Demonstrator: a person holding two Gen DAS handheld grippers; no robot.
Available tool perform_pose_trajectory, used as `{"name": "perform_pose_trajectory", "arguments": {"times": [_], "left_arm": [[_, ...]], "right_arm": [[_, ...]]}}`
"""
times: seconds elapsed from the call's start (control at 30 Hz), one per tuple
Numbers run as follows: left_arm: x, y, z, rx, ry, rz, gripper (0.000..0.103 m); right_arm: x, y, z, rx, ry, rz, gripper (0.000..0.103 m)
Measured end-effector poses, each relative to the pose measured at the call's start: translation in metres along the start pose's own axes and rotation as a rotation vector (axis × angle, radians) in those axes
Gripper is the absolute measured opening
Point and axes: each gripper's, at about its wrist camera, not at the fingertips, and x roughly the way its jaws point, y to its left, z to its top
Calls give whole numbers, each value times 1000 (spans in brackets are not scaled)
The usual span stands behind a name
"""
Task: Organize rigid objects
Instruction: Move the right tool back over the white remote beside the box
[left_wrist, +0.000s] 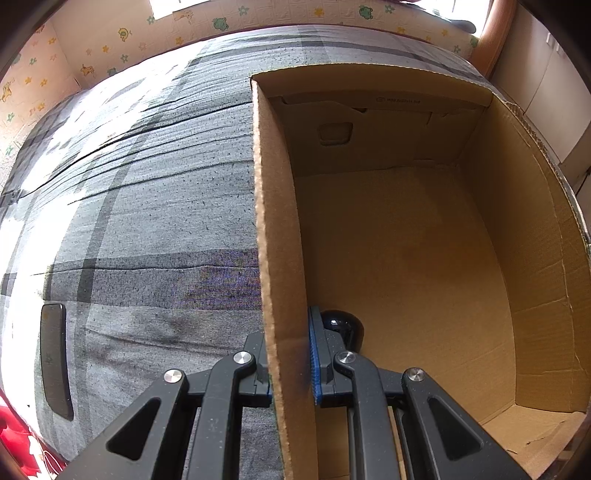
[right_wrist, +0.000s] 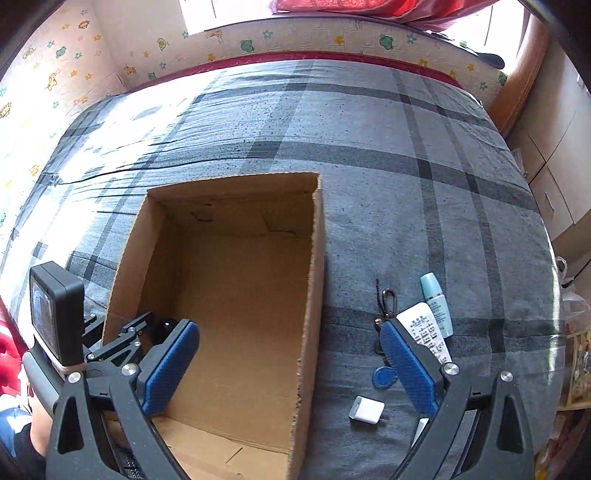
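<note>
— How far along are you?

— Early, I'm judging. My left gripper (left_wrist: 291, 369) is clamping the cardboard box (left_wrist: 275, 206) by its left wall, steadying it on the grey plaid bedsheet (right_wrist: 388, 147). Inside the box, in the near left corner, a dark rounded object (left_wrist: 341, 326) is sitting; I can't tell what it is.

— And the right?

— My right gripper (right_wrist: 291, 365) is hanging above the box's right wall, jaws spread wide and gripping nothing.

— What's left?

— Just right of the box, a key ring (right_wrist: 387, 298), a blue round tag (right_wrist: 384, 377), a white tube (right_wrist: 424, 328), a pale blue bottle (right_wrist: 436, 299) and a small white block (right_wrist: 366, 409) are lying on the sheet. Left of the box, a dark phone (left_wrist: 55, 360) is waiting too
</note>
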Motion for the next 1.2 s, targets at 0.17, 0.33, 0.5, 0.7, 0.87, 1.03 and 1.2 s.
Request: {"name": "perform_pose_trajectory", "arguments": {"times": [0.17,0.33,0.5,0.7,0.87,1.03,1.2], "left_arm": [[0,-2,0,5,2,8,15],[1,-3,1,6,3,11,15],[1,-5,1,9,3,14,14],[3,-7,1,14,5,19,14],[3,-7,1,14,5,20,14],[4,-8,0,17,3,23,14],[4,-8,0,19,3,23,14]], "right_arm": [[-3,-35,-3,19,3,-45,103],[-4,-78,-9,77,3,-109,103],[1,-121,-17,145,17,-153,103],[16,-165,-28,222,47,-178,103],[30,-192,-41,278,69,-191,103],[43,-214,-55,324,87,-195,103],[49,-227,-63,354,98,-189,103]]}}
